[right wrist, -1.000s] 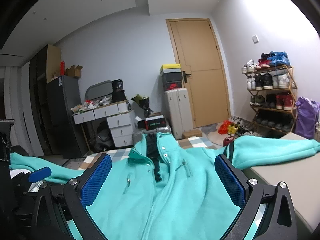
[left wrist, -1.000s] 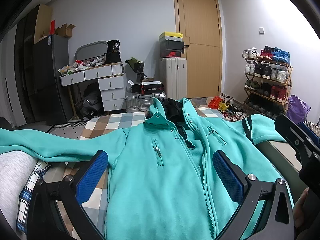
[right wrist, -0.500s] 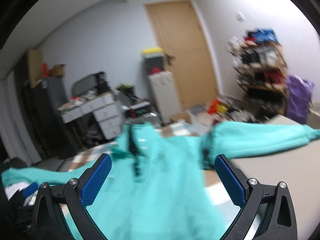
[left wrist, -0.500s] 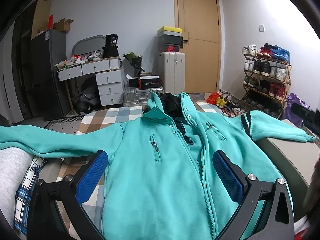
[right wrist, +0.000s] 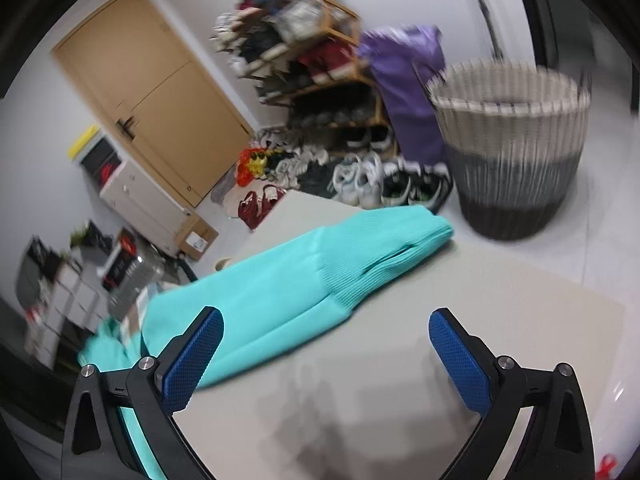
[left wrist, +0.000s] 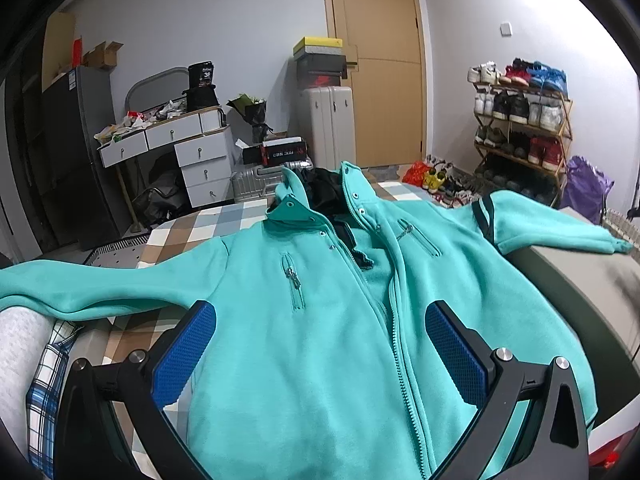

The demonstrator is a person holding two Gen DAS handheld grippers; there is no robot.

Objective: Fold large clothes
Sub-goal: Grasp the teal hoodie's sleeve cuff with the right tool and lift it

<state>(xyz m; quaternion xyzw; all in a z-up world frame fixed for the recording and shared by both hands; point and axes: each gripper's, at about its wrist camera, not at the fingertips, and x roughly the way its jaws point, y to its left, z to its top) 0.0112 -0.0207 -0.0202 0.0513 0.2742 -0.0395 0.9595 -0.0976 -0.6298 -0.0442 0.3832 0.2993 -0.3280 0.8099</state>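
My left wrist cam sits close over the jacket, facing the door; right cam is tilted at its sleeve, shared.

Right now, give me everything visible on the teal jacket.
The teal fleece jacket lies front-up, spread flat over a checked cover, collar toward the door. Full front zipper mostly closed, open near the snap-button collar, dark lining showing; two zipped chest pockets. Both sleeves are stretched outward; the right sleeve, with ribbed cuff, rests on a grey surface. Both tongs, left and right, are open, holding nothing.
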